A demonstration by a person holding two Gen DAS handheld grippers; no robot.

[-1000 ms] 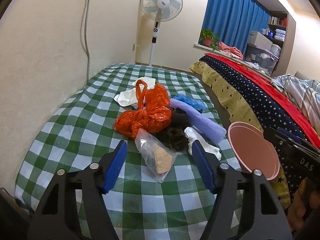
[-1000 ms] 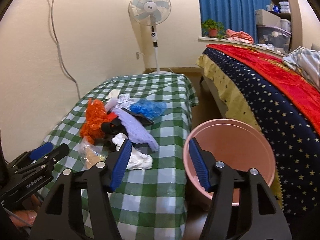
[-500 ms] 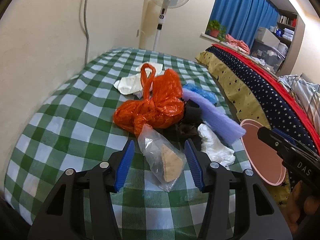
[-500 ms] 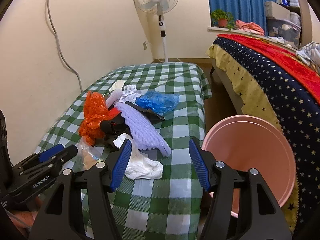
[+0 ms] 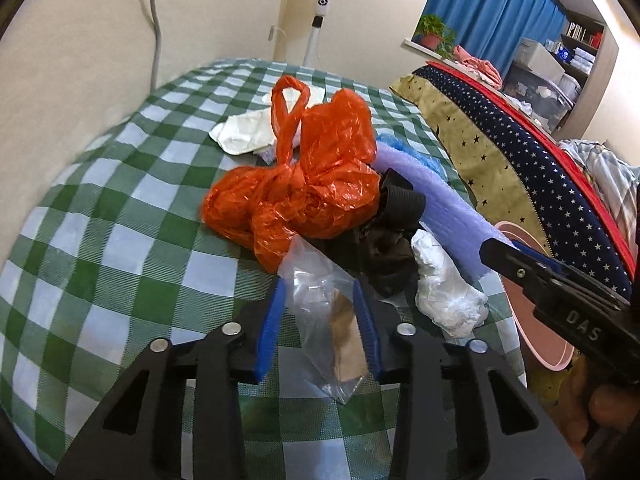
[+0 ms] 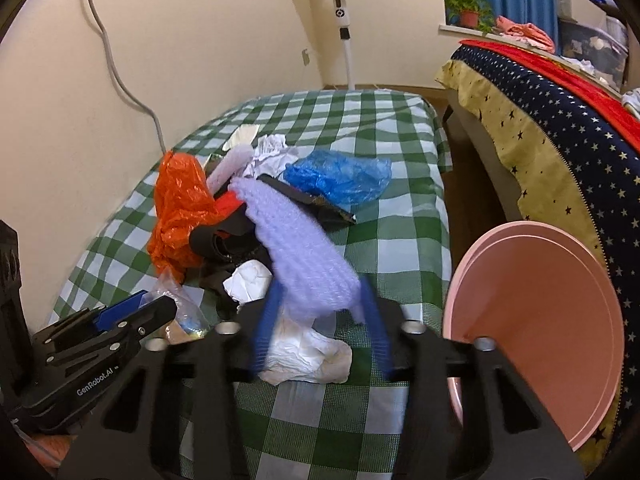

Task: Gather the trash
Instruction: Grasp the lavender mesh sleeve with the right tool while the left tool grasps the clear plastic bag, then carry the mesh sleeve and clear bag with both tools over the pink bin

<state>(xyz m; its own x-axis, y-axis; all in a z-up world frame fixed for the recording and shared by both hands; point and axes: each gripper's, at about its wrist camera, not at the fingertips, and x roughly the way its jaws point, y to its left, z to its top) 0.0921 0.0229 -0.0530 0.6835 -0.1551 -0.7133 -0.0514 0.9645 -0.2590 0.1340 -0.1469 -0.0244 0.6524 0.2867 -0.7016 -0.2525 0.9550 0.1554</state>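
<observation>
L tool (image 5: 320,330) closing round clear bag (image 5: 326,312), its long axis along my fingers | R tool (image 6: 320,328) closing on purple foam (image 6: 304,256) | pink bin (image 6: 536,320) to the R, nearer R hand

Left tool (image 5: 320,328), right tool (image 6: 320,328): black frames, blue finger pads, silver screws; white "GenRobot.AI", "DAS" lettering.

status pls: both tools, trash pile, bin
Left tool closing around clear bag. Right tool closing around lavender foam and white wad. Pink bin beside table, open; nothing blocking.
</observation>
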